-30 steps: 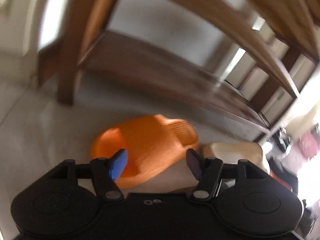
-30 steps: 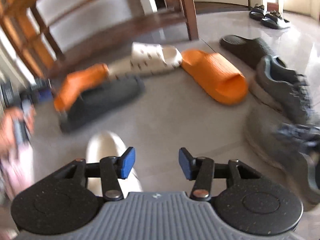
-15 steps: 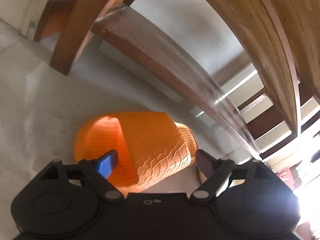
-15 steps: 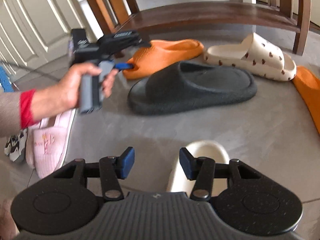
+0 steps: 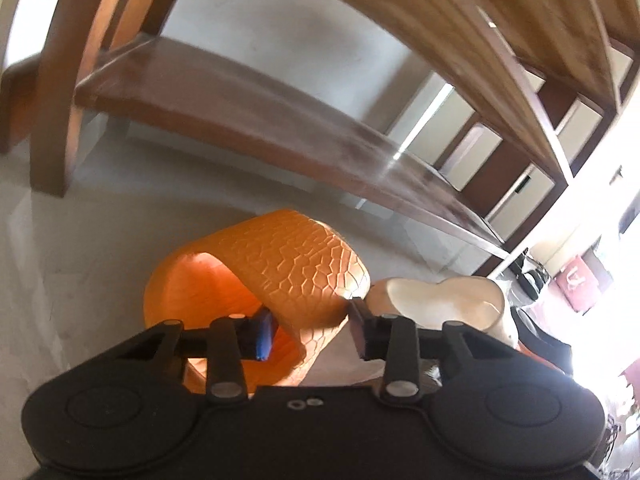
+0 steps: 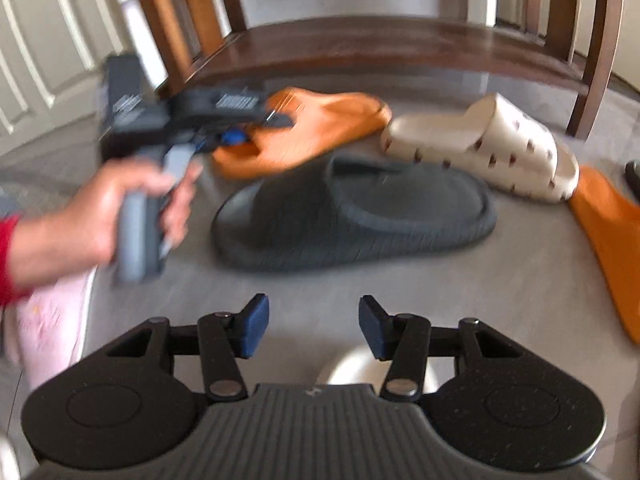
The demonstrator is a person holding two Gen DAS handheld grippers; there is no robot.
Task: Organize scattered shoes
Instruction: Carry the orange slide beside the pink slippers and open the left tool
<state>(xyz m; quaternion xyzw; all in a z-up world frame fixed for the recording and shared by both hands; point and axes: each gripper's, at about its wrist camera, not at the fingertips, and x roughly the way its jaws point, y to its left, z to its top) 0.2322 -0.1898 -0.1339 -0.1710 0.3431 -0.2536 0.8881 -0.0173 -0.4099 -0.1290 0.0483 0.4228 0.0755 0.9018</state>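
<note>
On the grey floor (image 6: 520, 280) to your far left lies a fluffy pink slipper (image 6: 48, 320), partly under your left hand (image 6: 104, 208). That hand grips the grey handle of your left gripper (image 5: 310, 330), whose jaws are closing across the strap of the orange foam slide with a cracked, scale-like texture (image 5: 296, 268): one blue pad sits inside the opening, the other against the strap's outer face, and you cannot tell whether they press yet. White label patches on the gripper body are too blurred to read. Just right of that orange slide, touching it, rests the smooth heel of a cream slide (image 5: 440, 296). From the right wrist, a ribbed charcoal rubber slide (image 6: 360, 212) lies in the middle, between you and the orange one. Farther right is a cream slide with small brown spots (image 6: 500, 148), then a second orange slide (image 6: 612, 232) at the edge. Behind them all runs the dark wooden low shelf (image 6: 380, 44). Your right gripper (image 6: 314, 326) hangs with jaws apart and nothing between them, above a rounded cream shoe (image 6: 352, 368).
</note>
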